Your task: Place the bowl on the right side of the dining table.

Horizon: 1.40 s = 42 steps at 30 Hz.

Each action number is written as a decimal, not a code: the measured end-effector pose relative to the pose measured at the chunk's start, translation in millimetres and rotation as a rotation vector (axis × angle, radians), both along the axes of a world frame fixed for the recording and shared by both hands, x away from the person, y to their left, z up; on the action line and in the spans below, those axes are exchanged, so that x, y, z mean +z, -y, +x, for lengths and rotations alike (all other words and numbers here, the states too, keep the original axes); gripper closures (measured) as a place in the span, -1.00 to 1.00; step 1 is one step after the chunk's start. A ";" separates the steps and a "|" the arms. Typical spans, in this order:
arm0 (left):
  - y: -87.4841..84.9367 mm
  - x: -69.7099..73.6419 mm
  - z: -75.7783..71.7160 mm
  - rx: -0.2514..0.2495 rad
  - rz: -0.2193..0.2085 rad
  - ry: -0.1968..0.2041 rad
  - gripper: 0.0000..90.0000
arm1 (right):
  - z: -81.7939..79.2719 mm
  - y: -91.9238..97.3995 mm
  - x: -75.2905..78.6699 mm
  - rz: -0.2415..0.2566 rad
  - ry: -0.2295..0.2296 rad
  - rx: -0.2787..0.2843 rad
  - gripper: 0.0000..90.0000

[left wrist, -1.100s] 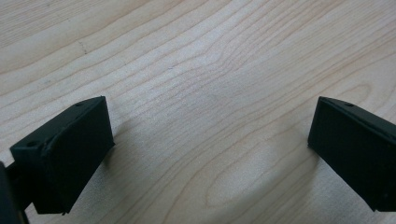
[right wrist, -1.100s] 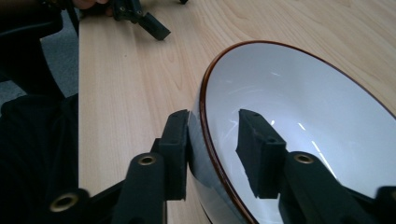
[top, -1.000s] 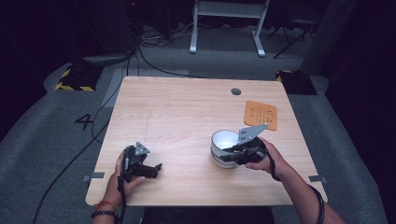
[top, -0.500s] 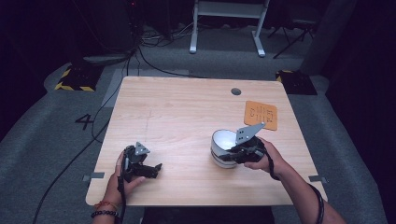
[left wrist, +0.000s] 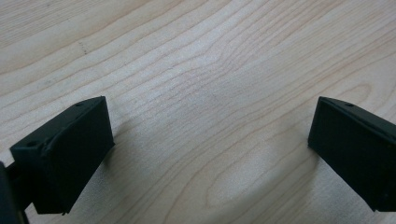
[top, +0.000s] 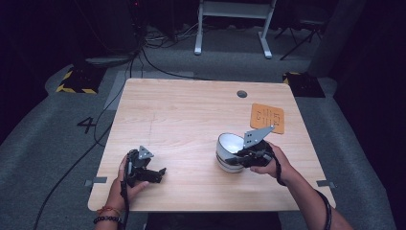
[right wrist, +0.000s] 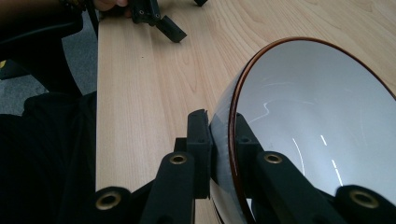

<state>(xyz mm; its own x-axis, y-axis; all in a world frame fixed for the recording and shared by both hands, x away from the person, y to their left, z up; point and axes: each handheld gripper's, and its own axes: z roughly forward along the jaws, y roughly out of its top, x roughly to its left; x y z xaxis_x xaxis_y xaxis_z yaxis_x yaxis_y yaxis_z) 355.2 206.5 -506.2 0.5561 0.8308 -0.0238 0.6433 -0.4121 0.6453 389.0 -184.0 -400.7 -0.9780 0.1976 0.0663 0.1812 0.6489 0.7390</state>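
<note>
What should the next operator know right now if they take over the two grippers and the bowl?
Right gripper: shut on the bowl, one of its fingers outside the wall, the other inside the rim. The bowl sits near the table's front right and looks tilted.
Left gripper: open, nothing between its fingers, resting low over bare wood at the front left.
Orange card: flat behind the bowl, untouched.
Done: rim grip made.
Left: lift and carry the bowl; the destination is not evident. Thin rim hold, so move gently.
</note>
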 end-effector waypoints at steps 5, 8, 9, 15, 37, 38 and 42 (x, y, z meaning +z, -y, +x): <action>0.1 -0.1 -0.1 0.001 0.000 0.002 -1.00 | -0.3 -0.1 0.1 0.001 0.000 -0.003 0.82; 0.0 0.0 0.0 0.000 0.000 0.000 -1.00 | -0.4 -0.4 0.4 0.004 -0.004 -0.008 0.82; 0.1 -0.1 -0.1 0.002 0.000 0.002 -1.00 | -0.4 -0.5 0.7 0.002 -0.003 -0.008 0.82; 0.2 -0.1 -0.1 0.002 0.000 0.002 -1.00 | -0.6 2.0 5.0 0.017 0.005 -0.014 0.82; 0.1 -0.1 -0.1 0.002 0.000 0.002 -1.00 | 0.4 14.4 17.4 0.054 0.028 -0.030 0.82; 0.2 -0.1 -0.1 0.003 0.000 0.002 -1.00 | 0.5 15.1 18.3 0.055 0.031 -0.029 0.82; 0.2 -0.2 -0.1 0.003 -0.001 0.002 -1.00 | 0.7 17.1 21.4 0.060 0.040 -0.032 0.82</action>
<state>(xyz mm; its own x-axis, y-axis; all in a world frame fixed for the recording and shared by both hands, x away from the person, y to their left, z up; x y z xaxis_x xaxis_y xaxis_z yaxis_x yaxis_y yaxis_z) 355.1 206.2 -506.4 0.5537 0.8324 -0.0237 0.6432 -0.4095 0.6470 389.7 -201.1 -379.3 -0.9734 0.2255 0.0397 0.1703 0.5972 0.7838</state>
